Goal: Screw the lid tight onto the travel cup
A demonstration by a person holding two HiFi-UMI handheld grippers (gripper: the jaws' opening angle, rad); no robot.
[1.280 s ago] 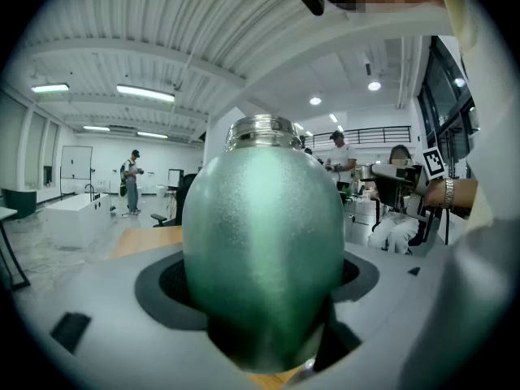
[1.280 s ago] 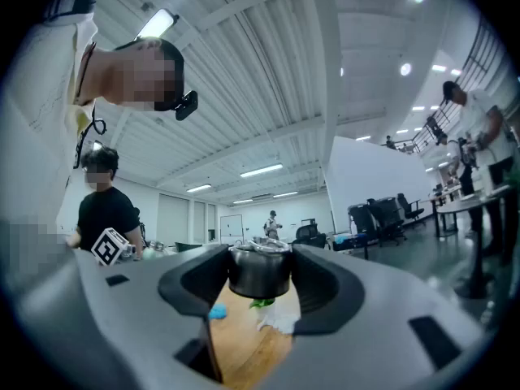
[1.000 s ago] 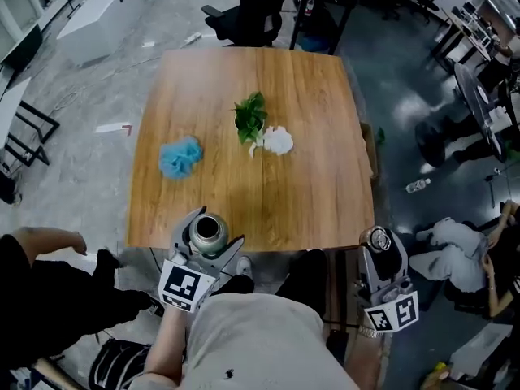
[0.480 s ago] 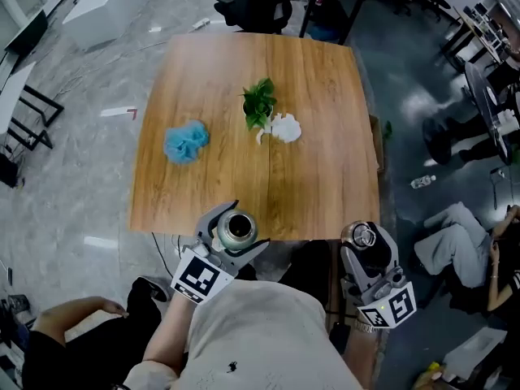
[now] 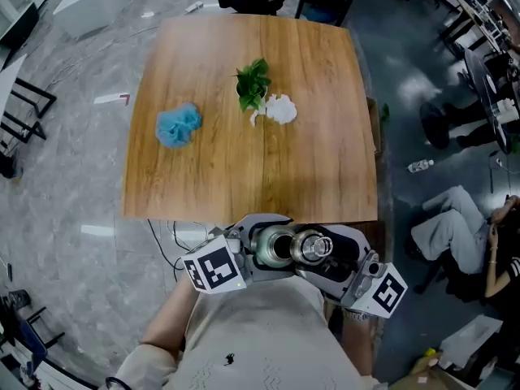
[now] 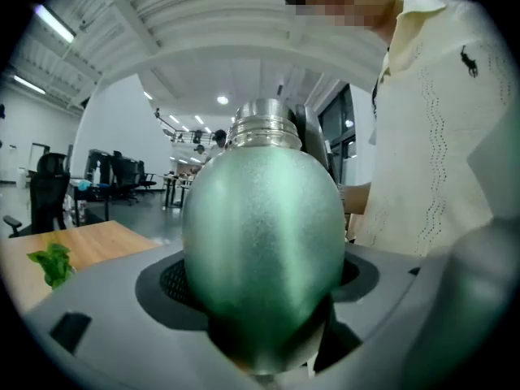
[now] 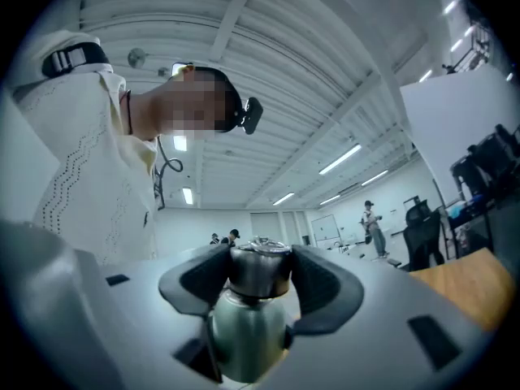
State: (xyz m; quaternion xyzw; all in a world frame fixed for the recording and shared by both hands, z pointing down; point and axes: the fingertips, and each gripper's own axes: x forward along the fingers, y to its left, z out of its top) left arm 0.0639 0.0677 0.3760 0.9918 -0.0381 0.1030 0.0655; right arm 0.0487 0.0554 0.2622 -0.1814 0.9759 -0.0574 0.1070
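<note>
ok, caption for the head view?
Left gripper holds the cup, right gripper holds the lid, side by side off the near edge of the table; lid not yet on.

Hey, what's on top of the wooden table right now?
On the wooden table lie a blue mesh puff, a green leafy sprig and a white clump beside it. The travel cup is held off the near edge. Anything beneath the leaves is covered.

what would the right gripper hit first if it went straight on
Most likely the travel cup in the left gripper: its neck sits right beside the lid that the right gripper holds. Gap unclear.
</note>
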